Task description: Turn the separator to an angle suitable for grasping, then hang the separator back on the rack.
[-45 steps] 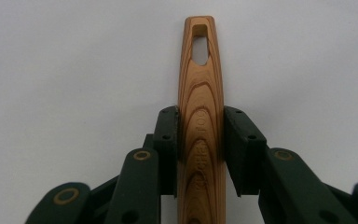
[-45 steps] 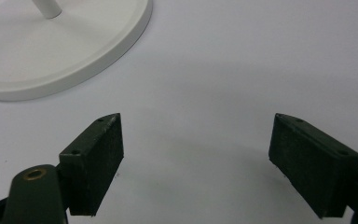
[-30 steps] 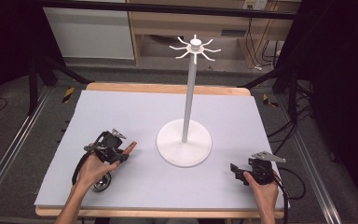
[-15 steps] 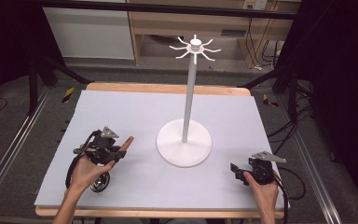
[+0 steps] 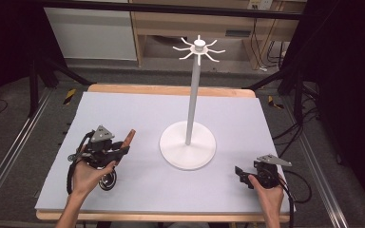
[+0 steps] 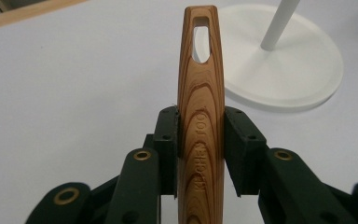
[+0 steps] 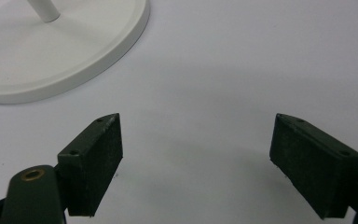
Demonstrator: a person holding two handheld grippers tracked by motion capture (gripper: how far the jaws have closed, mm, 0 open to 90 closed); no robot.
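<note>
While the left gripper [image 6: 200, 140] clamps the wooden handle [image 6: 200, 116], aim its slot at a hook [image 5: 214, 58]; right gripper [image 7: 196, 163] gapes empty

Right gripper [image 7: 196, 158] jaws apart, white stand base [image 7: 65, 56] beyond

stand [image 5: 187, 151]: mid-table [image 5: 247, 118] | wooden handle [image 5: 129, 137]: left | right gripper [image 5: 240, 173]: right
</note>
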